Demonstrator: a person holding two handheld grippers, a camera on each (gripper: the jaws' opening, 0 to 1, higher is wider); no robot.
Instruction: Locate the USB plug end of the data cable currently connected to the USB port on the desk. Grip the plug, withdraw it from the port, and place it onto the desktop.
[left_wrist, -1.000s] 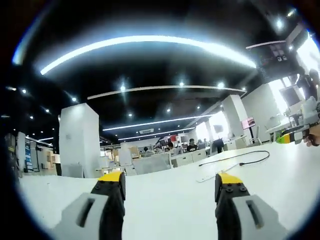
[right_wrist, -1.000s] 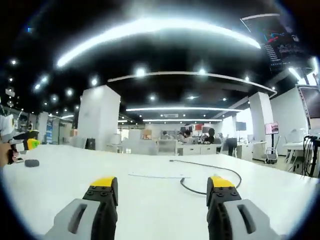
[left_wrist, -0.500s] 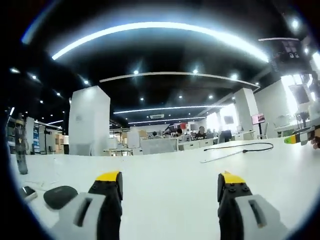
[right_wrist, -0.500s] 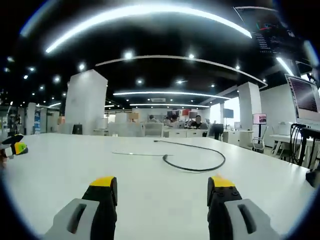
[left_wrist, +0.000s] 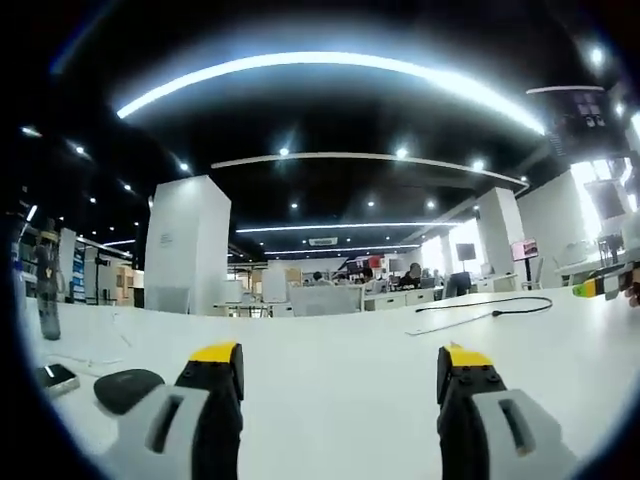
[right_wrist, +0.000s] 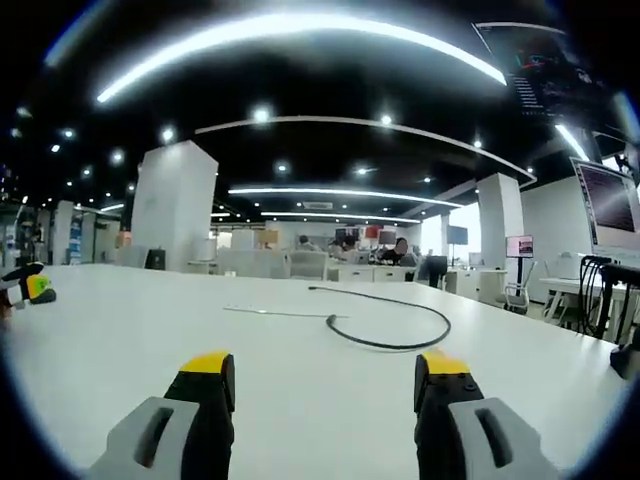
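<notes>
white desk (right_wrist: 120, 330) carries the black cable (right_wrist: 395, 320) looped toward its far edge, dead ahead of the right gripper (right_wrist: 320, 385), nearer than the left gripper (left_wrist: 340, 380); both gape empty.

Both the left gripper (left_wrist: 340, 365) and the right gripper (right_wrist: 323, 372) have grey jaws with slots, black inner faces and yellow tips.

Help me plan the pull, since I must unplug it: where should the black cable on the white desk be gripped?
Grip the black cable at its near end, where it meets the thin flat strip; the plug probably sits there, too small to confirm. Come in with the right gripper, its open jaws closing across that end's sides, level with the desk.
</notes>
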